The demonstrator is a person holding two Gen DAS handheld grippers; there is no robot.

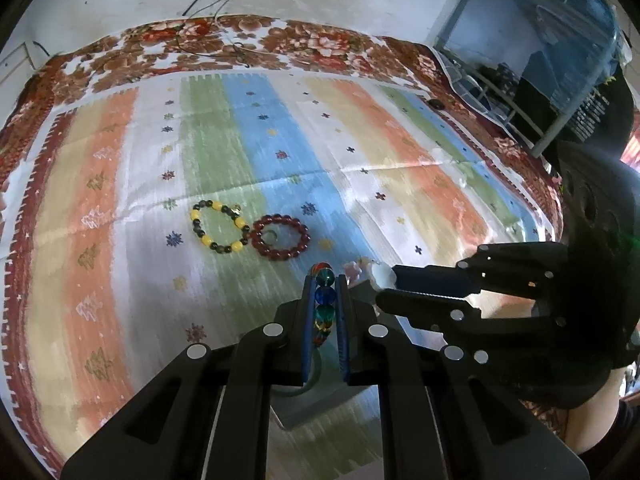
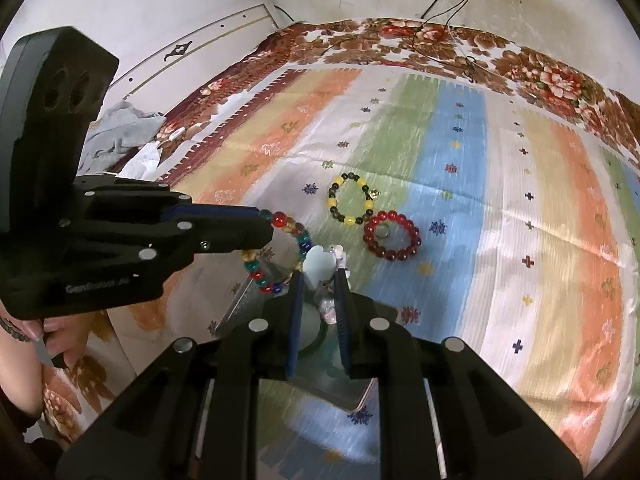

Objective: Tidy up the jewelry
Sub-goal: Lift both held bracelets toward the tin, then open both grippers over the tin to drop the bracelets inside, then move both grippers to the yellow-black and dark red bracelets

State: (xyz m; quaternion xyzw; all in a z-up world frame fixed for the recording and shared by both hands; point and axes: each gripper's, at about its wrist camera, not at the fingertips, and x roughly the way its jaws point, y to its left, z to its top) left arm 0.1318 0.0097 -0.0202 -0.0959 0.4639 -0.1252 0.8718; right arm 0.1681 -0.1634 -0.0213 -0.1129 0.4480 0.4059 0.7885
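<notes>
My left gripper [image 1: 324, 280] is shut on a bracelet of multicoloured glass beads [image 1: 323, 306], which hangs as a loop [image 2: 280, 256] from its tip [image 2: 266, 226] in the right wrist view. My right gripper [image 2: 318, 274] is shut on a pale bracelet with a whitish stone [image 2: 318, 268]; the left wrist view shows it [image 1: 382, 276] at that gripper's tip [image 1: 386, 288]. Both grippers hover close together over a shallow grey tray [image 2: 348, 394] holding a green bangle [image 2: 316, 342]. Farther out on the cloth lie a yellow-and-dark bead bracelet [image 1: 218, 226] and a red bead bracelet [image 1: 280, 236] around a small ring [image 1: 271, 235].
A striped cloth [image 1: 360, 152] covers a floral blanket [image 1: 240, 36] on a bed. Thin cables [image 1: 224, 0] trail onto the far edge. A metal shelf [image 1: 520, 64] stands at the right. Crumpled clothes [image 2: 120, 136] lie off the left side. A hand [image 2: 60, 336] grips the left tool.
</notes>
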